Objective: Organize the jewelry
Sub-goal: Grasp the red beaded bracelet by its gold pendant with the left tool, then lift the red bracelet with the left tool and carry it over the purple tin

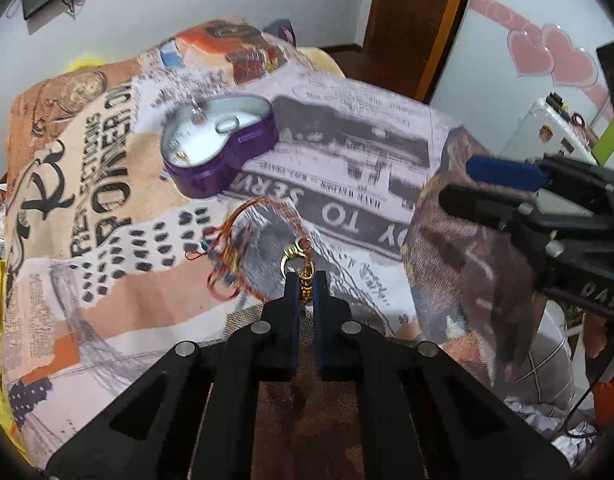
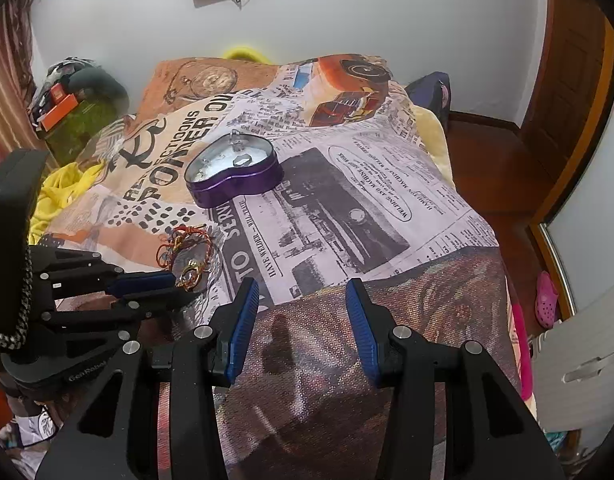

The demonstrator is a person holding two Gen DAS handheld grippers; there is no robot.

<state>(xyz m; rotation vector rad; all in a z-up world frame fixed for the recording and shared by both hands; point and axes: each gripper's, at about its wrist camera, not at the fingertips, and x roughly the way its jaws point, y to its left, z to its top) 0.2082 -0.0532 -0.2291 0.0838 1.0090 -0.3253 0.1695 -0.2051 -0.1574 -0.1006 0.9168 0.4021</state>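
A purple heart-shaped tin (image 1: 219,148) (image 2: 235,172) stands open on the printed bed cover (image 1: 367,128), with a few small pieces lying on its white inside. In front of it lies a tangle of red and orange thread bracelets (image 1: 239,240) (image 2: 175,242). My left gripper (image 1: 305,280) (image 2: 177,282) is shut on a gold chain piece (image 1: 305,276) with a gold ring (image 1: 291,258) at its end, right at the edge of the tangle. My right gripper (image 2: 303,292) hovers open over the brown patch of the cover with nothing between its fingers. Its tips show at the right of the left wrist view (image 1: 459,184).
Yellow cloth (image 2: 63,188) bunches at the bed's left edge. A wooden door (image 2: 571,92) and dark floor lie to the right, with a pink shoe (image 2: 545,298) on the floor. A cluttered green surface (image 2: 83,120) stands at the far left.
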